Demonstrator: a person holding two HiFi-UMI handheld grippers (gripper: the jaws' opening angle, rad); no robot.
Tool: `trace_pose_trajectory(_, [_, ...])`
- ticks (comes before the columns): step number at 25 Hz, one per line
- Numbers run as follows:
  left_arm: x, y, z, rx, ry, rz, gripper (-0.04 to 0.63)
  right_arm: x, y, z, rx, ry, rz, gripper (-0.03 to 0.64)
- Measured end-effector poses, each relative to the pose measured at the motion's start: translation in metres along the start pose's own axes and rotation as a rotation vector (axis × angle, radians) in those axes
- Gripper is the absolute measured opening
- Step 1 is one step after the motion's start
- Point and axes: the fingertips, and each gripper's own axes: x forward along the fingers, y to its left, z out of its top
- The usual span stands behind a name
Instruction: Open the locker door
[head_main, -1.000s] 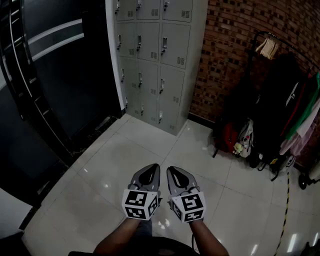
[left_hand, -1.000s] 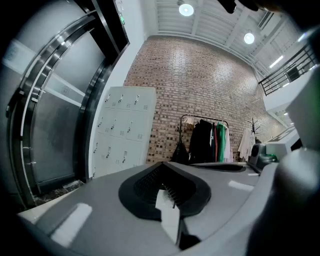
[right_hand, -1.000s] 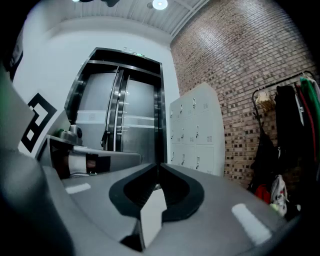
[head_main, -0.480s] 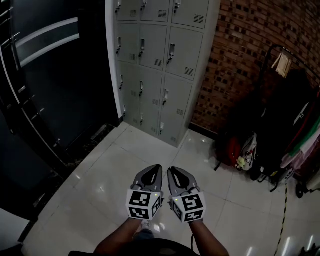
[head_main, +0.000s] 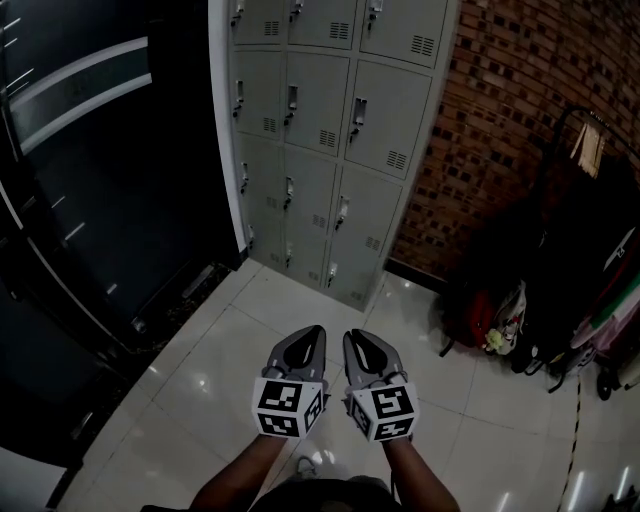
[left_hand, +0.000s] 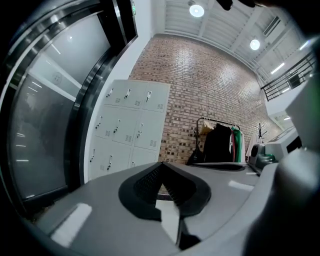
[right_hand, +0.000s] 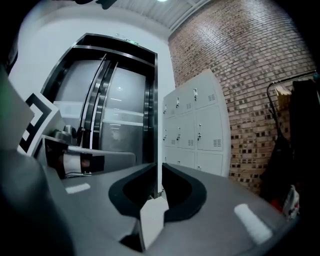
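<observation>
A grey bank of lockers (head_main: 320, 130) stands against the wall ahead, all its small doors shut, each with a handle and a vent. It also shows in the left gripper view as the lockers (left_hand: 127, 130) and in the right gripper view as the lockers (right_hand: 195, 130). My left gripper (head_main: 313, 332) and right gripper (head_main: 352, 338) are held side by side, level, over the white tile floor, well short of the lockers. Both are shut with nothing between the jaws, as the left gripper (left_hand: 161, 165) and right gripper (right_hand: 160, 167) show up close.
A brick wall (head_main: 520, 110) runs to the right of the lockers. A clothes rack (head_main: 590, 250) with dark garments and bags (head_main: 495, 325) at its foot stands at the right. Dark glass panels (head_main: 90, 200) fill the left. A yellow cable (head_main: 572, 440) lies on the floor.
The lockers have grown larger and drifted right in the head view as both grippers travelled toward them together. The jaws stayed shut.
</observation>
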Motion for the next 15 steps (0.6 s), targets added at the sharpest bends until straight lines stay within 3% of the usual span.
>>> trace_pose_trajectory(7, [0.046, 0.022, 0.001, 0.003, 0.011, -0.016, 0.005, 0.043, -0.026, -0.004, 0.019, -0.011, -0.031, 0.015])
trace_pose_trajectory(15, [0.111, 0.055, -0.004, 0.017, 0.031, 0.009, 0.005, 0.111, -0.063, -0.01, 0.042, -0.029, -0.006, 0.023])
